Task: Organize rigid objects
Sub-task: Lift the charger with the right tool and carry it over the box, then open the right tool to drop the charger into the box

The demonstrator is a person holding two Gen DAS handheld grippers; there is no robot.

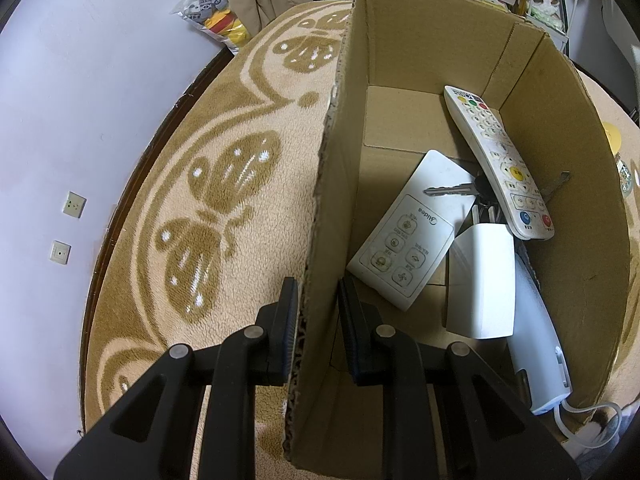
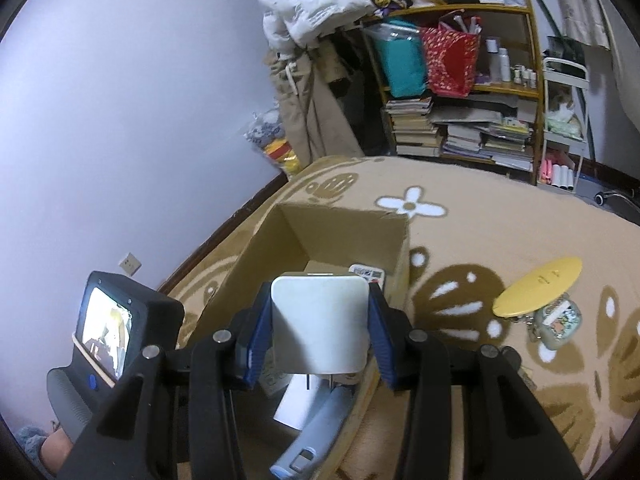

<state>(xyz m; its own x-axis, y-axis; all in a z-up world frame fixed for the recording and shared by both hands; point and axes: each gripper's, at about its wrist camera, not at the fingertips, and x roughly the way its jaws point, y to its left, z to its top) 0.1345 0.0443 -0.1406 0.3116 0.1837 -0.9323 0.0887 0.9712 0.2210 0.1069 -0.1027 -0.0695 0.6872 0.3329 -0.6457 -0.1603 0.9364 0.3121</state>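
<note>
A: What does the right gripper (image 2: 320, 332) carry in the right wrist view?

B: A white charger block (image 2: 320, 322), square-faced with rounded corners, fills the lower centre of the frame. The blue pads (image 2: 256, 344) press on its two sides, so the grip is closed on it. Two metal prongs show under its lower edge. It hangs above the open cardboard box (image 2: 348, 224), which occupies the centre of the frame.

A: And the left gripper (image 1: 318, 312)?

B: In the left wrist view it sits at lower centre, clamped on the box's near wall (image 1: 320, 240), one finger outside and one inside, almost fully closed on the card.

A: What lies inside the box?

B: Toward the right of that frame: a flat white Midea remote (image 1: 408, 232), a longer white remote (image 1: 500, 160) with coloured buttons leaning along the right wall, a bunch of keys (image 1: 452, 191) between the two, the same white charger block (image 1: 480, 284) seen from the side, and a pale grey-white device (image 1: 536, 336) with a white cord (image 1: 588, 420) at lower right.

A: What surrounds the box?

B: A beige rug (image 2: 480, 220) with brown butterfly and flower patterns. At the right of the right wrist view, a yellow disc (image 2: 536, 284) touches a small keyring case (image 2: 558, 326), both well apart from the box. A cluttered shelf (image 2: 460, 92) stands at upper right, and the other handset's screen (image 2: 108, 336) shows at lower left.
</note>
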